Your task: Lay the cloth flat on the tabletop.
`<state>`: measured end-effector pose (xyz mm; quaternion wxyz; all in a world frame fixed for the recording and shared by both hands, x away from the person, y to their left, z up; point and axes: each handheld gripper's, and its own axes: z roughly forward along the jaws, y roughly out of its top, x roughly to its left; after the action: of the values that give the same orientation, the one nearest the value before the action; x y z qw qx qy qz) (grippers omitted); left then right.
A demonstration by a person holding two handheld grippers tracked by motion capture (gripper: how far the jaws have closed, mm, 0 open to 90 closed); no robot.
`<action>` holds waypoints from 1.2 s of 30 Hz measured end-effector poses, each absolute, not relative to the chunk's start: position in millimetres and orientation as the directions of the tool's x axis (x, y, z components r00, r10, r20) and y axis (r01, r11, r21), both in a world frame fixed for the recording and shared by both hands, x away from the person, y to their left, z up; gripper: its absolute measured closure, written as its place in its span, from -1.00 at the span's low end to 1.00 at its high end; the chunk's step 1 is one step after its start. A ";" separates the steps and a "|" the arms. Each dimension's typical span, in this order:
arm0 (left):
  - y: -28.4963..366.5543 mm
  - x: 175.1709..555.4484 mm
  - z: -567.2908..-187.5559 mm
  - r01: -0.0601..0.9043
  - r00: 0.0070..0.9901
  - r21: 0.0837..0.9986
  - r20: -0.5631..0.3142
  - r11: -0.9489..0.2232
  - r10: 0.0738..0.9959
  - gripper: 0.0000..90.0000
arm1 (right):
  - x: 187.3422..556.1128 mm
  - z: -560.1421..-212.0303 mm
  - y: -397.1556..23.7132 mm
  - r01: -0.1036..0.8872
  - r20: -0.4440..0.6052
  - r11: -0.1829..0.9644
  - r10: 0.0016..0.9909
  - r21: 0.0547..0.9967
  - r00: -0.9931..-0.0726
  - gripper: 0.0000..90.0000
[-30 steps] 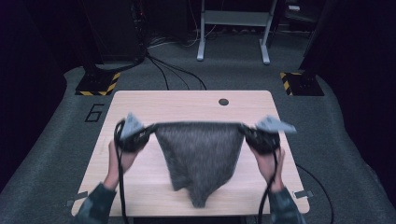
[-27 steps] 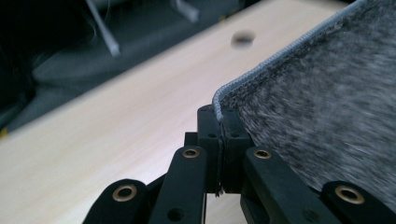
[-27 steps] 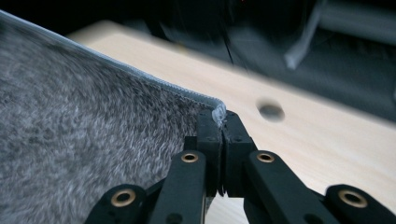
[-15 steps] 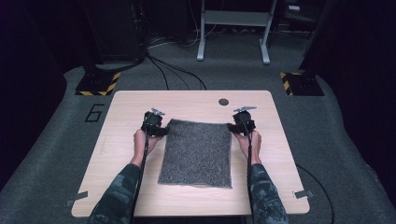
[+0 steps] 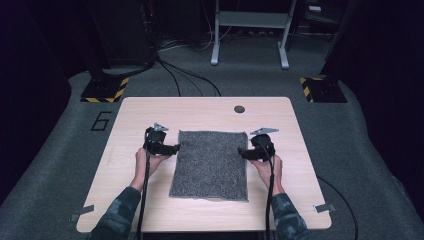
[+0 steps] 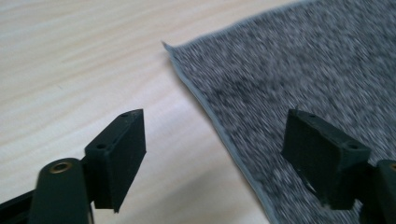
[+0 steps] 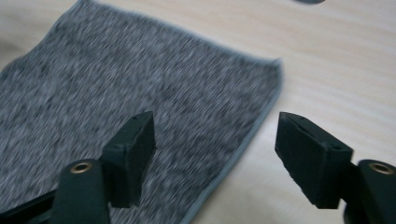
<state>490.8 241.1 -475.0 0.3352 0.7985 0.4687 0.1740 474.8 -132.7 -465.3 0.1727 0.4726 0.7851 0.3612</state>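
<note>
High view: a speckled grey rectangular knit cloth (image 5: 210, 164) lies flat on the light wooden table (image 5: 125, 200), roughly centred, long side running away from the person. The small dark round grommet (image 5: 239, 109) in the table sits beyond the cloth's far edge, apart from it. The left gripper (image 5: 173, 148), black with a grey three-cornered plate on top, is just beside the cloth's left edge near the far-left corner. The right gripper (image 5: 242, 151), of the same build, is at the cloth's right edge near the far-right corner. Both point inward at the cloth. The person's hands, in camouflage-patterned sleeves, hold them from the near side of the cloth. Beyond the table there is dark grey carpet floor (image 5: 350, 130), with black cables leading away from the cloth.

Left gripper view: its jaws have just been opening and now stand spread, with nothing pinched. One jaw is over bare table, the other over the cloth; the cloth's hemmed edge runs between them, with no pad pressing on it. The cloth's corner (image 6: 166, 45) lies ahead of the jaws, its tip slightly lifted.

Right gripper view: same story; its jaws have just been opening, are spread, and grip nothing. One jaw is above the cloth, the other above bare table, and the cloth's edge passes between them untouched. The cloth's corner (image 7: 275, 63) is ahead, and the picture is a little blurred.
</note>
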 end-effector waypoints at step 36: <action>225.4 377.8 -519.1 0.584 0.576 0.657 0.078 -0.476 0.814 -0.80 | 403.8 -524.4 -137.6 0.612 -0.003 0.429 0.821 0.665 -0.571 -1.00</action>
<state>377.8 225.4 -519.1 0.2957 0.8370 0.4176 0.1939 403.8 -137.6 -524.4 0.1660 0.4321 0.8287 0.3146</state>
